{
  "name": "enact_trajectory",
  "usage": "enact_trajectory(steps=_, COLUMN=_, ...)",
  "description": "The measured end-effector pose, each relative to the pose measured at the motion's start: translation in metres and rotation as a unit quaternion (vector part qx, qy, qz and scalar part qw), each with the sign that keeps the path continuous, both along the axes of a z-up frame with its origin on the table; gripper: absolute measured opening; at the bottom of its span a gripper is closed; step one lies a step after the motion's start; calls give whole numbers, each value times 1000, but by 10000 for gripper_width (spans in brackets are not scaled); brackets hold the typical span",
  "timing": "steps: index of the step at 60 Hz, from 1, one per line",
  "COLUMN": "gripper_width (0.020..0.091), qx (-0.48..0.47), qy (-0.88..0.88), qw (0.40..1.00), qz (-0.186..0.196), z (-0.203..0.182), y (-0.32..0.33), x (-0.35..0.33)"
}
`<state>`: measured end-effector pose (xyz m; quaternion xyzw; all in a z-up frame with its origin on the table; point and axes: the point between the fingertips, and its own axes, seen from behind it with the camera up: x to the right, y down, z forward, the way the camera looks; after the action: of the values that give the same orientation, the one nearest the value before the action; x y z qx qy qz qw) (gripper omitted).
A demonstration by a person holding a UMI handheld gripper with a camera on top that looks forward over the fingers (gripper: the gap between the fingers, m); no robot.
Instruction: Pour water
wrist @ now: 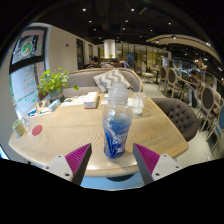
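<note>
Two fingers (113, 160) spread wide, we face the bottle (117, 125) (just ahead, ungrasped): next we advance and close on it

I read this as cafe or restaurant dining room. Light wooden table (60, 128) in front of me, grey tufted armchair (178, 115) beside it. Beyond, I see grey sofa (95, 80) with zigzag cushion (112, 78), more tables and chairs (180, 80) receding down long room. Recessed spotlights (118, 18) in dark ceiling. Potted plant (52, 82) near window, framed poster (28, 47) on wall.
</note>
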<state>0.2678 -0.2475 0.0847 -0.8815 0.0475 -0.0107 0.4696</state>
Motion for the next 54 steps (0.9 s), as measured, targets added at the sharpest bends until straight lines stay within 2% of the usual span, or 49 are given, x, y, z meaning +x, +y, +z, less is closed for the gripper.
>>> enact_trajectory(steps=5, gripper_width=847, qx=18, qy=1, qw=1000, qz=1, z=-5, y=25, x=10)
enact_trajectory(steps=10, gripper_width=811, qx=26, qy=2, qw=1000, qz=2, z=-14, y=49, x=14)
enact_trajectory(steps=16, gripper_width=689, qx=33, qy=0, qw=999, qz=5, z=-20, y=71, x=15)
enact_trajectory(steps=20, gripper_width=519, qx=42, qy=-6, qw=999, qz=-2, z=-19, y=71, x=16)
enact_trajectory(steps=28, gripper_width=464, qx=59, qy=-1, qw=998, qz=-9, z=-17, y=73, x=17)
enact_trajectory(steps=32, gripper_width=400, qx=60, qy=-5, qw=998, qz=-10, z=-16, y=73, x=16)
enact_trajectory(steps=35, gripper_width=379, qx=60, qy=-13, qw=998, qz=-11, z=-16, y=73, x=16)
enact_trajectory(steps=44, gripper_width=375, qx=49, qy=-53, qw=997, qz=-7, z=-14, y=77, x=13)
enact_trajectory(steps=54, gripper_width=376, qx=55, qy=-129, qw=990, qz=-11, z=25, y=85, x=2)
